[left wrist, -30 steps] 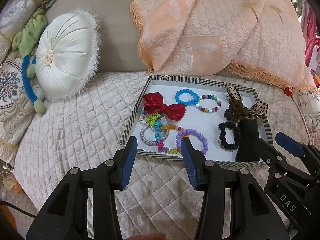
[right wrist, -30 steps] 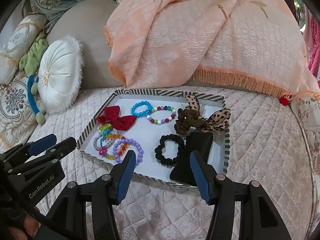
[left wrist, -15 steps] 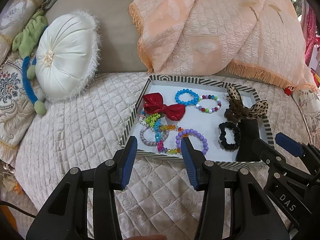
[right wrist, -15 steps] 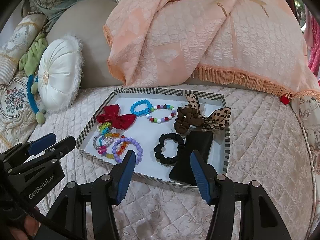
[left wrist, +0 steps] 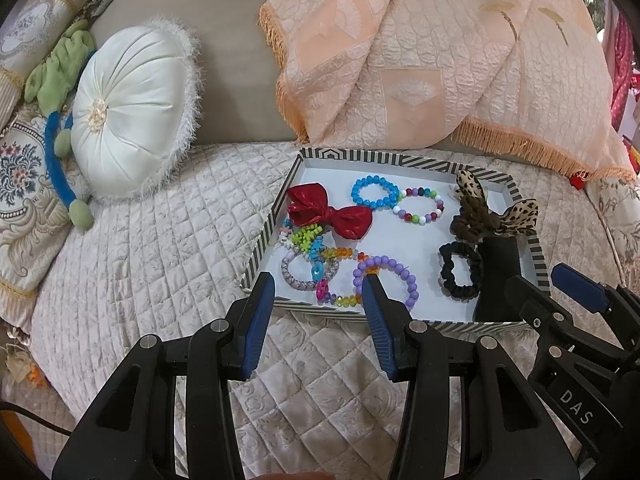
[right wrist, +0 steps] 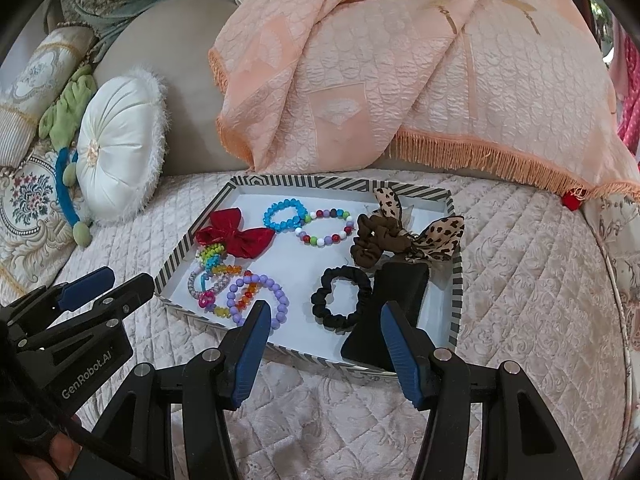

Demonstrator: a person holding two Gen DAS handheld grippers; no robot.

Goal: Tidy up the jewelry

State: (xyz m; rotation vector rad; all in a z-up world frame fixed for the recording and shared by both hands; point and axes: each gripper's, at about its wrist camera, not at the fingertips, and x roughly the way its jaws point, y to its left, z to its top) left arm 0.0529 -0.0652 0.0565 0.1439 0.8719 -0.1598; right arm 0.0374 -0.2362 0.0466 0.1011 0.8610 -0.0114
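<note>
1. I see no change from a second ago: both grippers hang where they were, and nothing in the tray has shifted.
2. My left gripper [left wrist: 318, 300] hovers over the near left part of the shallow striped-rim cardboard tray [left wrist: 400, 159] with its blue-padded jaws apart and nothing between them.
3. My right gripper [right wrist: 322, 326] hovers over the tray's near right part, jaws likewise apart and empty.
4. The tray [right wrist: 340, 181] sits on the quilted cream bedspread [left wrist: 160, 240], toward its far edge, below a peach fringed blanket [left wrist: 420, 60].
5. Along the tray's left edge lies a shiny red fabric bow [left wrist: 330, 210], and just nearer me a tangle of multicoloured plastic bead bracelets [left wrist: 316, 258].
6. A lilac bead bracelet [left wrist: 390, 280] lies at the near edge, touching that tangle.
7. Toward the far edge, a blue bead bracelet [left wrist: 374, 192] touches a mixed-colour bead bracelet [left wrist: 422, 208].
8. At the right edge, a brown scrunchie with a leopard-print bow [right wrist: 404, 236] lies beyond a black scrunchie [right wrist: 342, 296].
9. A black wedge-shaped object [right wrist: 394, 312] leans in the near right corner, just beside the black scrunchie; I cannot tell what it is.
10. A round white satin cushion [left wrist: 128, 116] rests at the bedspread's far left.
</note>
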